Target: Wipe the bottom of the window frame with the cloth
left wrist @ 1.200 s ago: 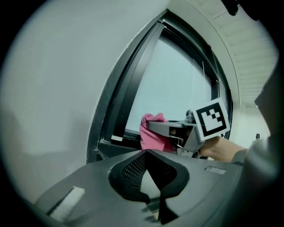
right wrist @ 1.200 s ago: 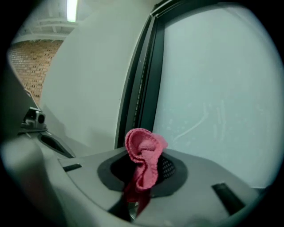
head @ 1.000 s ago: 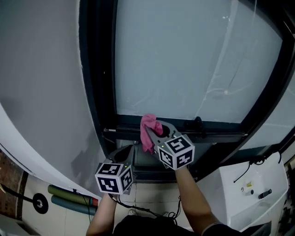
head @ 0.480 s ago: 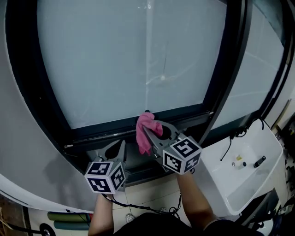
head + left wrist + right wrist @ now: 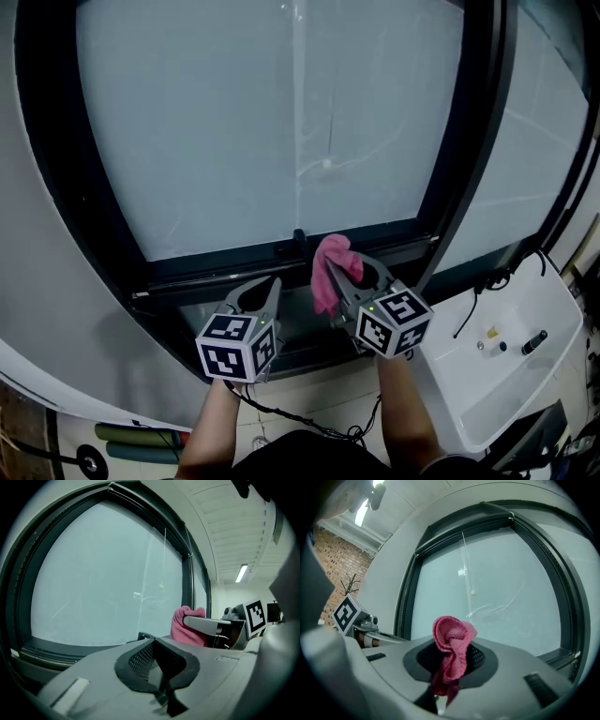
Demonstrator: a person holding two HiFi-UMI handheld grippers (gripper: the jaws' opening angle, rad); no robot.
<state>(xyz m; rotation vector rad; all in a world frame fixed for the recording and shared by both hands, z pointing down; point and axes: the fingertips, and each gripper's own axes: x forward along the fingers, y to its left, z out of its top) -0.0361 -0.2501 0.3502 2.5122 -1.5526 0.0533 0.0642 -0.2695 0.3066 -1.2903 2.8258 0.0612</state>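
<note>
The right tongs (image 5: 345,281), clenched on a bunched pink cloth (image 5: 330,264), hold it at the bottom of the window frame (image 5: 216,266), further right than half a second ago, so the wipe seems under way. The left tongs (image 5: 260,292) hover closed and empty, just left

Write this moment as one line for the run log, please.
right gripper: shut on pink cloth | pink cloth: at bottom window frame, contact unclear | left gripper: shut, empty
</note>
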